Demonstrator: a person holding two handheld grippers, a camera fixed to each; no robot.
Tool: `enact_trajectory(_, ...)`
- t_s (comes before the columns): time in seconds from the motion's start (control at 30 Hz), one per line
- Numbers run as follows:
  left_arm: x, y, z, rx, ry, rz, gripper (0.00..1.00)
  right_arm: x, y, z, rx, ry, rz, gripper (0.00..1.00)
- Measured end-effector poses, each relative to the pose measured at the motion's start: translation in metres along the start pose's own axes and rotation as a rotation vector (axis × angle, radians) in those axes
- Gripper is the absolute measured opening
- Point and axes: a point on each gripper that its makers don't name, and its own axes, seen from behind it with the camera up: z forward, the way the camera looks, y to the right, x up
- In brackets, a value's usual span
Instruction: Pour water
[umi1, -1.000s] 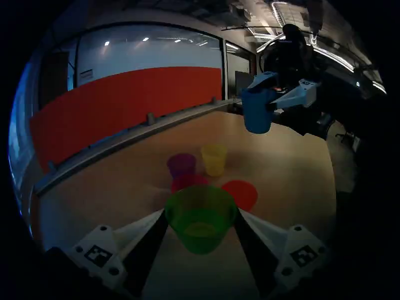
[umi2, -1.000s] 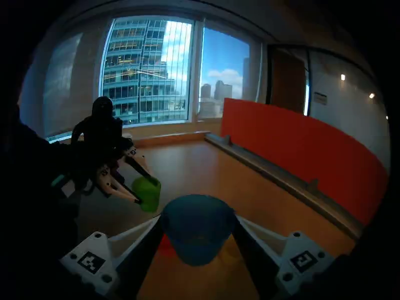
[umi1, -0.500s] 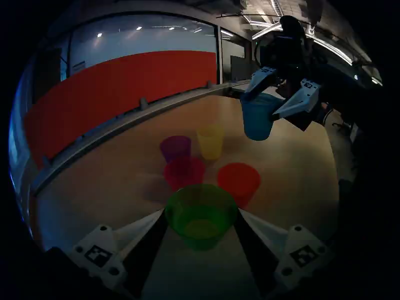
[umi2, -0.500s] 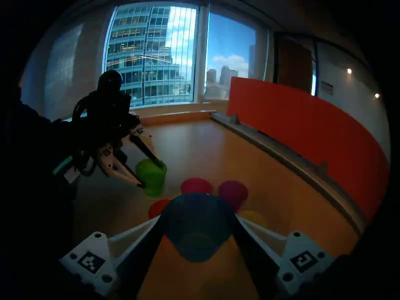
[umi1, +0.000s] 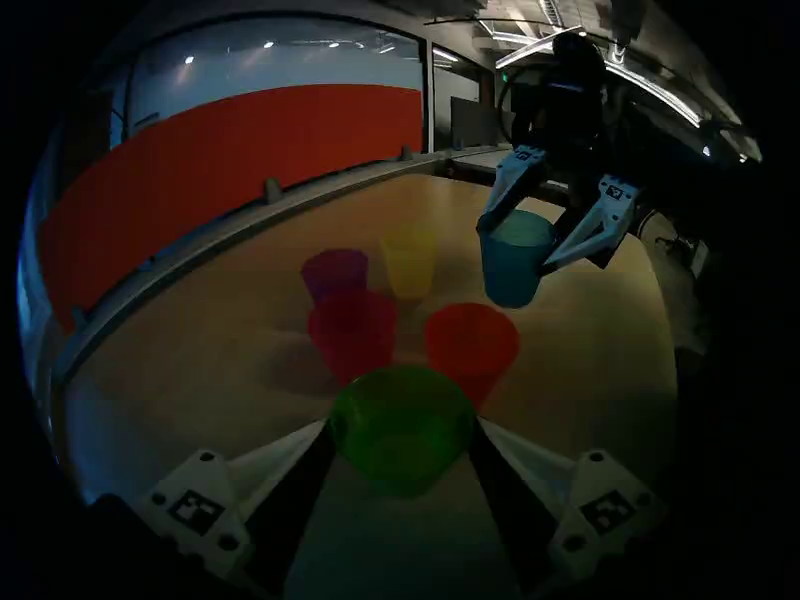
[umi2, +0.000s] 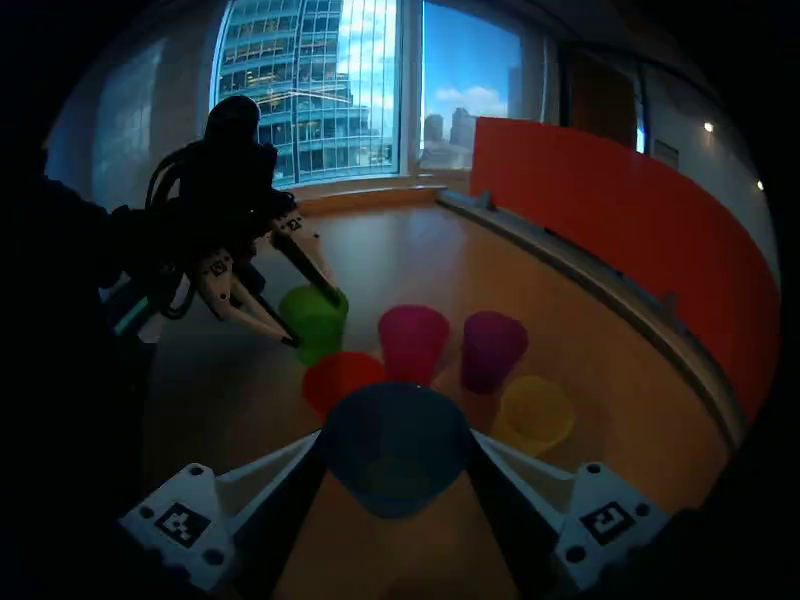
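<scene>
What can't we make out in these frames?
- Water level in the green cup: left gripper view, too dim and the wall is tinted.
- Blue cup contents: right gripper view, same murk.
- Red cup base: right gripper view, hidden behind the blue cup.
- Grip on the left tool handle: right gripper view, a dark silhouette against the window.
</scene>
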Motion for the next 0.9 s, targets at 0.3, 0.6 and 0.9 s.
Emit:
enact_trajectory(0.3, -0.010, 0.003, 0.009, -0.023, -0.015, -0.008, 0.87, -0.021, -0.006, 0.011, 0.014, -0.034, -0.006, 0.94)
enact_trajectory(0.6, -0.014, 0.004, 0.011, -0.034, -0.014, -0.016, 0.87, -0.032, -0.010, 0.018, 0.023, -0.051, -0.001, 0.94)
enact_trajectory(0.9, -0.017, 0.004, 0.008, -0.034, -0.008, -0.022, 0.88, -0.043, -0.014, 0.022, 0.021, -0.068, -0.014, 0.94)
